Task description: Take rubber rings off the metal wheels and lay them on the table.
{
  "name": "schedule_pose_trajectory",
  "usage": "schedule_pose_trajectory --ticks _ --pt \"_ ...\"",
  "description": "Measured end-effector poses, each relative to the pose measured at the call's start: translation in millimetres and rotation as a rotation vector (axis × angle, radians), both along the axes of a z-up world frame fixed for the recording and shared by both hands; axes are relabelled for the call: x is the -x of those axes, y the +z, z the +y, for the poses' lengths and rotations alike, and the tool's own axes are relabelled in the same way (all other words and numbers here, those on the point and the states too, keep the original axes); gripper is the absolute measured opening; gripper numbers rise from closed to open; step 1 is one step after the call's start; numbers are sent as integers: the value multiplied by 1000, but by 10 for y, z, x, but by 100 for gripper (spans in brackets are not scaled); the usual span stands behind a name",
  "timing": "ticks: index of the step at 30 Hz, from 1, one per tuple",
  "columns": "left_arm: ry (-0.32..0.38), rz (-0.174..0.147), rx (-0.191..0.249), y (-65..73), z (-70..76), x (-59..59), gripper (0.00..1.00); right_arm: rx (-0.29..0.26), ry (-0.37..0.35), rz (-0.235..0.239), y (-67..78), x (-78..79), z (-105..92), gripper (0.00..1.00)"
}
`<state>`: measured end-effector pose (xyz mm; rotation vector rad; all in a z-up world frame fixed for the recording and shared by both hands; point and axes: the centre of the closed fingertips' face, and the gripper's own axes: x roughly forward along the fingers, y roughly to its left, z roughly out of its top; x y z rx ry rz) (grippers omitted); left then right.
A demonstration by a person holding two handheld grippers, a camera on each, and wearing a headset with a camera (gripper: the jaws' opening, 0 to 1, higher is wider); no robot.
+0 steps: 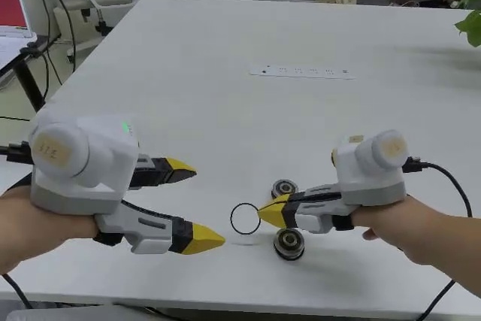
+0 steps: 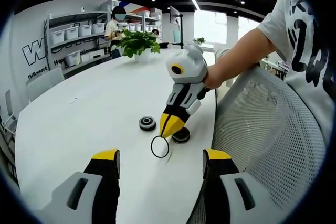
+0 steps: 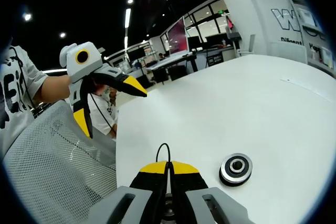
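Note:
A thin black rubber ring hangs from the yellow tips of my right gripper, which is shut on it just above the white table. The same ring shows in the left gripper view and rises between the closed jaws as ring in the right gripper view. Two metal wheels lie close by: one wheel behind the gripper, another wheel under it. My left gripper stands open to the left of the ring, holding nothing. The far wheel also appears at the right gripper's side.
A white power strip lies flat farther back on the table. A mesh chair stands at the near edge. Green plant leaves reach in at the far right. Shelves and a person stand in the room's background.

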<state>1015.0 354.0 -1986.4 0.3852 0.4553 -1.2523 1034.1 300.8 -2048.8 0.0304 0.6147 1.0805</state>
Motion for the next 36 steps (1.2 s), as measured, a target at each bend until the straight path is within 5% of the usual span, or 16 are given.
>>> schedule_pose_trajectory --ticks 12,36 --pt "-9 9 -12 -32 -11 13 61 33 5 -21 -87 -26 -9 0" --pt "-69 29 -26 -61 -247 43 60 -7 7 -27 128 60 -233 10"
